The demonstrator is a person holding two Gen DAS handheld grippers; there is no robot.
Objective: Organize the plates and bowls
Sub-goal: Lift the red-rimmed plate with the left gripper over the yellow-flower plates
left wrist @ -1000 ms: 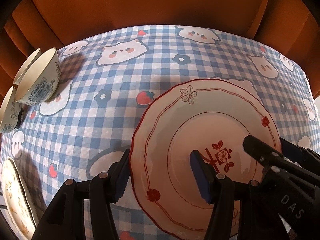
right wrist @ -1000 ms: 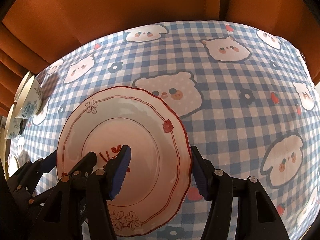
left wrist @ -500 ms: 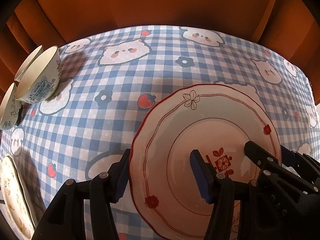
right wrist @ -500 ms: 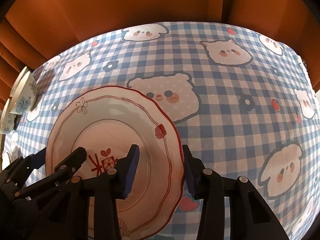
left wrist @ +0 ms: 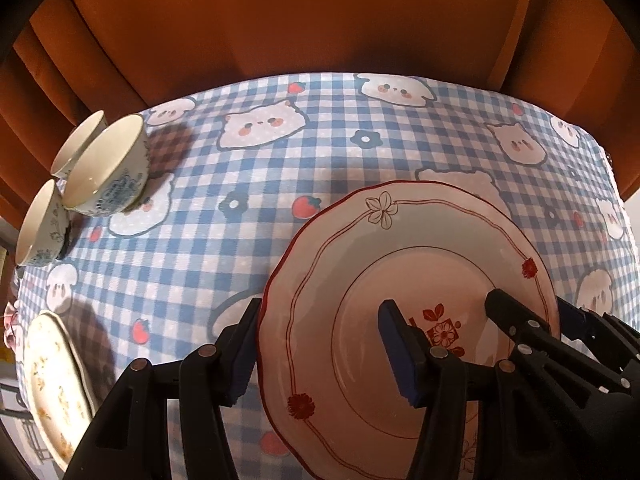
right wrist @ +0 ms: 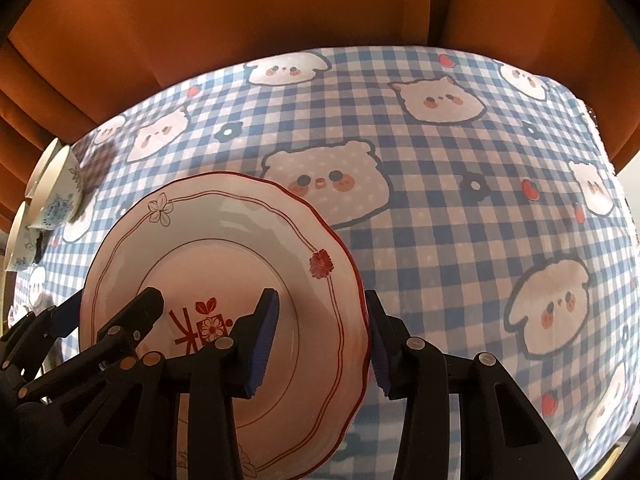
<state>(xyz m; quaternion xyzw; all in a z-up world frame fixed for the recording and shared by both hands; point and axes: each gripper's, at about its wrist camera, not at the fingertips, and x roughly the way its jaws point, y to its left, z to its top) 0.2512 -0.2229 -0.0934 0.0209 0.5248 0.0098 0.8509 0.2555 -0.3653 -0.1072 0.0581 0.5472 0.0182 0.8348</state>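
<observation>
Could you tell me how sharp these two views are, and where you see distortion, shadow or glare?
Left wrist: sharp; fisheye bulges the tablecloth, corners go black; bowls cast shadows on the cloth. Right wrist: same bulge; soft glare on the plate rim; the cloth under the plate's near edge looks blurred.

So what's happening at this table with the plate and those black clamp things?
A person is tidying dishes with two handheld grippers. Both the left gripper and right gripper straddle opposite edges of the round white plate with red trim; the right's jaws have just closed in. Blue-patterned white bowls wait on the checked tablecloth.
</observation>
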